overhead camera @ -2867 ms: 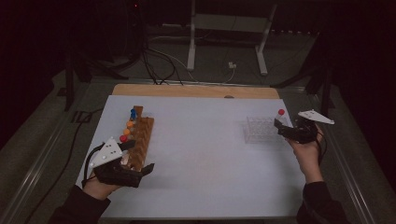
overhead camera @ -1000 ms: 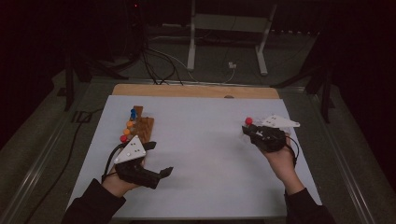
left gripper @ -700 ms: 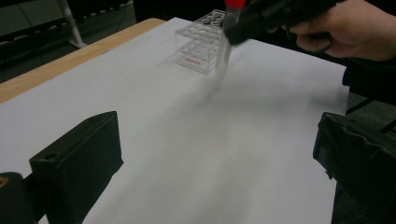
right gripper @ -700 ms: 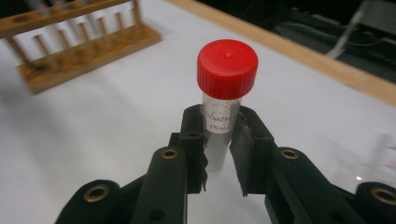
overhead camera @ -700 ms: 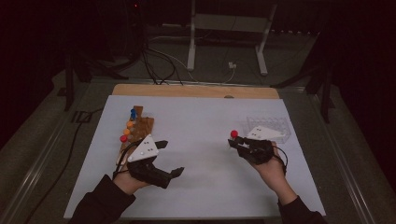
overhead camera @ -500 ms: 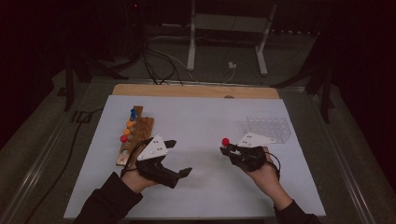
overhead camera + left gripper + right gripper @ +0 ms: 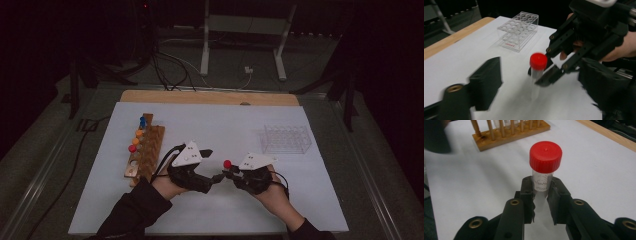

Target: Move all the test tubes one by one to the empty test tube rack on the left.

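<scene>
A clear tube with a red cap [image 7: 227, 163] stands upright just above the white table mat, between the two grippers. My right gripper [image 7: 232, 173] is shut on the tube's body [image 7: 541, 184] below the cap [image 7: 545, 153]. My left gripper [image 7: 217, 177] faces it from the left. In the left gripper view the tube [image 7: 537, 75] sits between my left gripper's [image 7: 540, 86] own jaws, which have just been closing, and the pads stand apart from the tube. The right gripper's fingers [image 7: 552, 75] pinch the tube from the far side.
A wooden rack [image 7: 147, 150] with blue, orange and red capped tubes stands at the left of the mat, also in the right gripper view [image 7: 509, 132]. A clear plastic rack [image 7: 287, 138] sits at the back right [image 7: 519, 30]. The table's wooden edge [image 7: 210, 96] runs along the back.
Both hands have come together at the middle of the mat. The right gripper carried the red-capped tube leftward from the clear rack; the left gripper moved right from the wooden rack and its jaws narrowed.
</scene>
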A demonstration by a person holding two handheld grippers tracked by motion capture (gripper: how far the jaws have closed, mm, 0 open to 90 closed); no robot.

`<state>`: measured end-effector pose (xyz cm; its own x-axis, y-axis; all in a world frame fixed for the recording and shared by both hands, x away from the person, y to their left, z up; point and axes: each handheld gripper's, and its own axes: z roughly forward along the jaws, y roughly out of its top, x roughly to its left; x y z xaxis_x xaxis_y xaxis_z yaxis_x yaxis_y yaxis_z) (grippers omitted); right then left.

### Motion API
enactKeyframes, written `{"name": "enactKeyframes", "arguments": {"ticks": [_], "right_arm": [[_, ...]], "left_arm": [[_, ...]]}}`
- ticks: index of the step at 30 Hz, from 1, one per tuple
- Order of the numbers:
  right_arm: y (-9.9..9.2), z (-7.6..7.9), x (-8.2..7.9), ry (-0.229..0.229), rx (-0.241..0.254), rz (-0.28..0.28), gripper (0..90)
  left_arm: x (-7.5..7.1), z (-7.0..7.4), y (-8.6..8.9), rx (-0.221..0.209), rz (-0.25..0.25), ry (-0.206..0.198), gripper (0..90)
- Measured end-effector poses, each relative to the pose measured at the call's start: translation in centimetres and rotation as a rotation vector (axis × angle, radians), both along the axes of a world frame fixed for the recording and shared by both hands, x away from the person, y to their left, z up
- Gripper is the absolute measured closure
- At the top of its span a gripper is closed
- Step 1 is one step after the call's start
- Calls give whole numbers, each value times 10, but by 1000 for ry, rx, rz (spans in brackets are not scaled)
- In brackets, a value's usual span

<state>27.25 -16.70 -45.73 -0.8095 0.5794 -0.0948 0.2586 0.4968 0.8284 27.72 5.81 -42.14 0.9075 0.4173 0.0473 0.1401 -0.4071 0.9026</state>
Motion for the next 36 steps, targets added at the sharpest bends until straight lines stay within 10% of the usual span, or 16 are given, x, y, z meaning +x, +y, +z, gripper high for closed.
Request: {"name": "enactKeyframes", "arguments": {"ticks": [15,24,36], "right_arm": [[-1,3,-3,-1,14,9,748],[-4,5,-2,-2,33,5,740],[-16,13,-1,-29,112,-49,202]], "left_arm": [[13,-10,-21,17,-50,4,684],[14,-5,-23,36,-62,-20,717],[15,25,14,38,31,-63,718]]}}
